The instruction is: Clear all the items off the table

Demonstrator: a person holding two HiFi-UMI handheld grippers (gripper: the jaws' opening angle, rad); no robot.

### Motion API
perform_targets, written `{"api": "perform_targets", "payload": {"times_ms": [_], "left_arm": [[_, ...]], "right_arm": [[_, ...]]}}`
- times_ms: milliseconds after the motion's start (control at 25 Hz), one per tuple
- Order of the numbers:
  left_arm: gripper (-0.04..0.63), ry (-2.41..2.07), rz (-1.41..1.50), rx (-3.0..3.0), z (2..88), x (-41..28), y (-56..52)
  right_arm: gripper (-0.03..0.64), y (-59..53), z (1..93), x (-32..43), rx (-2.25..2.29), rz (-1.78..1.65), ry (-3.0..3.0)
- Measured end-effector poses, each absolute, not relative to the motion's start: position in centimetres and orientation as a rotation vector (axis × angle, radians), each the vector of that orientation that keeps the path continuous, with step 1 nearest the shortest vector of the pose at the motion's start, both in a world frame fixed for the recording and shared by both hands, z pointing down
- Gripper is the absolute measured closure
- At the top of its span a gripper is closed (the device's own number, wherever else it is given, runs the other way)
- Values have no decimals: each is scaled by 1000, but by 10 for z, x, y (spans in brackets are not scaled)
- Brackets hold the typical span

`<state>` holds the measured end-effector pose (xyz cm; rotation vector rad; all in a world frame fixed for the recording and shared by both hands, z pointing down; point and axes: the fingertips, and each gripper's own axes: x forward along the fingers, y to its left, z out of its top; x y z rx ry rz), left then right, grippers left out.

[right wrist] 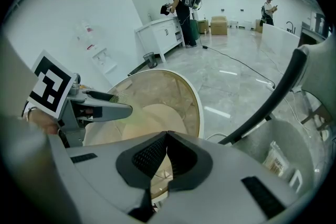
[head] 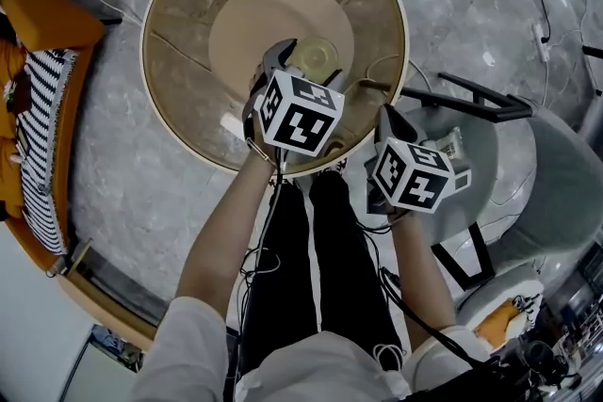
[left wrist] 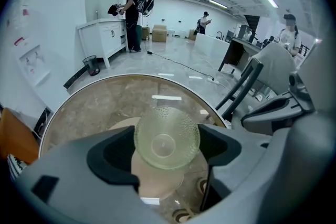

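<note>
Left gripper [left wrist: 167,140]: jaws spread to either side of a pale green, pebble-textured glass bowl [left wrist: 166,137] and closed against its rim, so the bowl is pinched between the two pads. The bowl faces the camera of the left gripper view. From the head view it sits over the middle of the round glass-topped table [head: 184,24], above the beige disc [head: 247,24] that shows through the glass; whether it is touching the glass cannot be told. Right gripper [right wrist: 167,139]: jaws pressed together with nothing between them. It is held just off the table's rim on the person's right, pointing towards the table, well apart from the bowl. Beside the table on that same side stands a grey chair [head: 565,174] with a black frame, and a small packet [right wrist: 275,157] lies in its seat. On the opposite side of the table is an orange seat [head: 47,19] carrying a black-and-white striped cushion [head: 38,136]. Well beyond the table, a person [left wrist: 131,8] wearing a backpack stands at a white cabinet [left wrist: 102,39].
</note>
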<state>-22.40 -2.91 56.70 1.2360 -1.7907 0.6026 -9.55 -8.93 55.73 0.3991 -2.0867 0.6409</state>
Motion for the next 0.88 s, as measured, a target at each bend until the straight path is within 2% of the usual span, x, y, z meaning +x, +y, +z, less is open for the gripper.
{"api": "perform_targets", "payload": {"times_ms": [440, 880], "left_arm": [[219, -1809, 535, 1253, 544, -201, -22], [219, -1670, 624, 1474, 524, -120, -59]], "right_arm": [[594, -99, 546, -67, 531, 699, -2097], [594, -127, 525, 14, 810, 794, -2087]]}}
